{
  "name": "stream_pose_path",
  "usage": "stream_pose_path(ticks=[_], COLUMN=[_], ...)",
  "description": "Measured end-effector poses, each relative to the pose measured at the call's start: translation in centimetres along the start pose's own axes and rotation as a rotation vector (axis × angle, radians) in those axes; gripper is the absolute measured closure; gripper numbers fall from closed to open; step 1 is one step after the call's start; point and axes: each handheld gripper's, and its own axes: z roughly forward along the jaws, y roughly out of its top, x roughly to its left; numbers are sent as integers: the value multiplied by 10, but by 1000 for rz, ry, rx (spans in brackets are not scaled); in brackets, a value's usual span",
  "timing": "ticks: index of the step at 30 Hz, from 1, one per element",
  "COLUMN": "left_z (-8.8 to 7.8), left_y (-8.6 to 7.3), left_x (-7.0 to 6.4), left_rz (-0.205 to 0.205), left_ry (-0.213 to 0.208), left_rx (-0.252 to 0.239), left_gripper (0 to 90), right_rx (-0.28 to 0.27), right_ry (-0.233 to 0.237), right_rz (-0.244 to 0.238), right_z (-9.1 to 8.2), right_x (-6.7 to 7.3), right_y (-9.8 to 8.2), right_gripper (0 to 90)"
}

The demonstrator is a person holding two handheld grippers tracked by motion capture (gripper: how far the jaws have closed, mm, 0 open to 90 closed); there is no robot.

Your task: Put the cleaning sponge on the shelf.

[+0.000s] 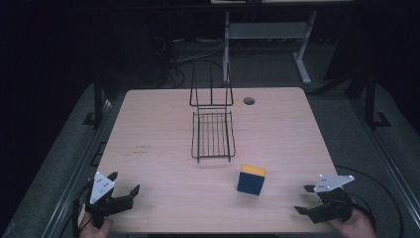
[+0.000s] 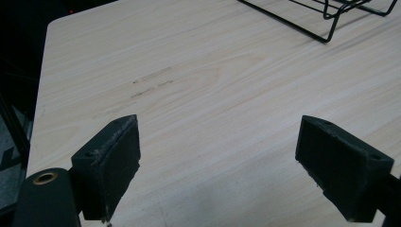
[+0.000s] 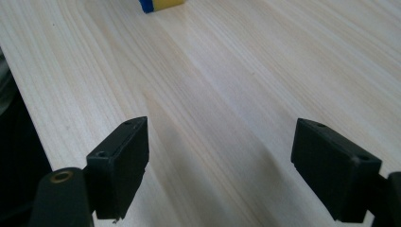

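At the near edge of the worktop (image 1: pixel 163 124) we see both grippers, each held in a hand that enters from the bottom of the high view. The left gripper (image 1: pixel 124 184) sits over the near left corner, its jaws spread wide with nothing between them. In the left gripper view the same gripper (image 2: pixel 217 161) shows two black pads well apart above bare pale wood, with faint dark scuff marks (image 2: pixel 151 82) on the grain farther out.

The right gripper (image 1: pixel 303 199) sits over the near right corner. We find its jaws wide as well, and empty. In the right gripper view this gripper (image 3: pixel 218 161) looks along the wood grain, the pads casting soft shadows on the surface.

Farther in, right of centre, stands the block (image 1: pixel 251 179): dark blue on its sides, yellow on top, resting on the worktop and apart from both grippers, nearer to the right one. The right gripper view catches its lower corner (image 3: pixel 161 4) at the top edge of the frame.

Beyond the block, near the middle, lies the black wire rack (image 1: pixel 213 135), a flat grid with an upright frame at its far end. Its near feet (image 2: pixel 331 23) appear in the left gripper view. A round hole (image 1: pixel 248 100) marks the far part of the worktop, just right of the rack's upright.
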Motion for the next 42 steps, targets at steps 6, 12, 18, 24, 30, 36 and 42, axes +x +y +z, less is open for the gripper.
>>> stream_pose_path(ticks=[6, 12, 18, 24, 30, 36, 42], left_z=[-1, -1, -1, -1, -2, -2, -1], left_y=[0, 0, 0, 0, 0, 0, 0], left_x=[0, -1, -1, -2, 0, 0, 0], left_rz=[-5, 0, 0, 4, -2, 0, -1], left_ry=[0, -2, 0, -2, 3, 3, 3], left_rx=[-3, -1, -1, -1, -4, -2, -2], left_gripper=[141, 141, 140, 141, 141, 141, 141], right_rx=[-2, 4, 17, 19, 24, 32, 39], right_ry=[20, 36, 51, 74, 90, 103, 118], right_rz=[-29, -60, -85, -107, -127, -147, -161], right_z=[1, 0, 4, 6, 10, 13, 16], right_x=[3, 6, 8, 12, 14, 14, 15], right_y=[7, 18, 28, 37, 45, 54, 60], right_gripper=[194, 194, 194, 194, 194, 197, 197])
